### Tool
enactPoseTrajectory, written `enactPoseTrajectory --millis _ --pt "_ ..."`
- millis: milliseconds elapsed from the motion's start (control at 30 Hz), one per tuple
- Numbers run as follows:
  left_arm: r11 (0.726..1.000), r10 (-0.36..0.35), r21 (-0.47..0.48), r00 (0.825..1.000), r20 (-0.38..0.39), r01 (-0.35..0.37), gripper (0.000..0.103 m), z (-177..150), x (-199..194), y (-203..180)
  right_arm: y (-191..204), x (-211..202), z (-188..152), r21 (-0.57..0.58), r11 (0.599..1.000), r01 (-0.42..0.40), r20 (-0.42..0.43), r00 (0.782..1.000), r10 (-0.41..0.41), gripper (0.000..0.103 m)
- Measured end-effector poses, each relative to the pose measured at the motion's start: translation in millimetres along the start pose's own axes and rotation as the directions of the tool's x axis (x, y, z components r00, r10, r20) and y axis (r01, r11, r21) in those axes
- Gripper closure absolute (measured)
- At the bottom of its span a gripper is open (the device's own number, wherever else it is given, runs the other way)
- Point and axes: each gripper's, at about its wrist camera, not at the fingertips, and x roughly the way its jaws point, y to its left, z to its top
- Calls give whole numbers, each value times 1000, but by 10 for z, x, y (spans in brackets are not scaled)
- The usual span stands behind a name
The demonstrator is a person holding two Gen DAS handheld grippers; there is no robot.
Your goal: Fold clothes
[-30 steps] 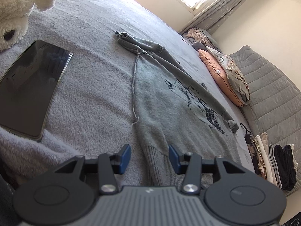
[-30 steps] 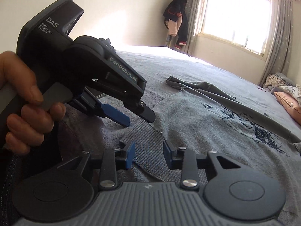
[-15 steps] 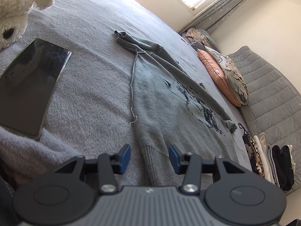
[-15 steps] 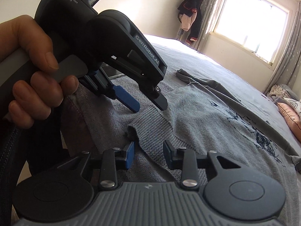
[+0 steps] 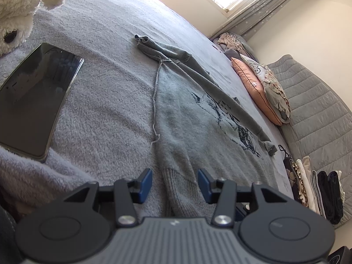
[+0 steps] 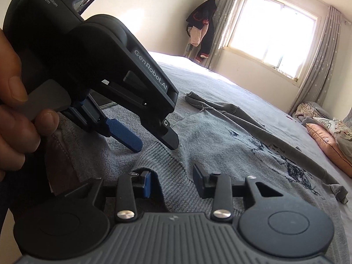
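Note:
A grey knit sweater (image 5: 198, 121) with a dark printed figure lies spread on the grey bed blanket (image 5: 105, 92), one sleeve folded across its front. My left gripper (image 5: 175, 181) is open, its blue pads on either side of the ribbed hem (image 5: 184, 193). In the right wrist view the sweater (image 6: 231, 145) lies ahead and the left gripper (image 6: 154, 144) hovers open just above the hem's corner. My right gripper (image 6: 171, 183) is open, low over the ribbed hem (image 6: 173, 176), whose edge rises beside its left pad.
A black phone (image 5: 35, 96) and a white plush toy (image 5: 19, 11) lie on the blanket at the left. Pillows (image 5: 264, 92) and a stack of folded clothes (image 5: 314, 189) sit at the right. A window (image 6: 272, 37) is at the far wall.
Both grippers have moved closer to the sweater's ribbed hem. In the right wrist view the left gripper has risen and come nearer, and the hem edge now lifts beside the right gripper's left pad.

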Motion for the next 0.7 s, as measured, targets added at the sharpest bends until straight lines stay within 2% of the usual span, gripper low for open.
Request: enactPoseTrajectory --millis 167,300,367,467,567,633,700 --pt "1000 3 -26 1000 12 -3 55 12 -6 31 43 179 -33 -26 999 26 5 1000 -26 58" --pt "998 -3 -66 999 50 6 55 29 -46 71 39 238 -20 -77 995 61 34 998 -59 51" --pt "997 -11 -73 998 67 16 55 34 -66 72 -2 249 -29 -55 996 65 30 998 -63 49" --pt "998 -21 -63 996 90 27 48 42 -96 45 -19 239 -40 -26 999 22 37 999 -21 49" --pt "999 -20 -39 993 120 25 46 53 -141 14 -26 164 -16 28 998 -63 72 996 60 49" --pt "999 -14 -37 992 123 19 45 60 -148 16 -128 95 9 150 977 -151 111 985 135 49" --pt "999 -12 -41 993 117 17 45 63 -143 26 -240 78 12 240 955 -174 127 981 147 49"
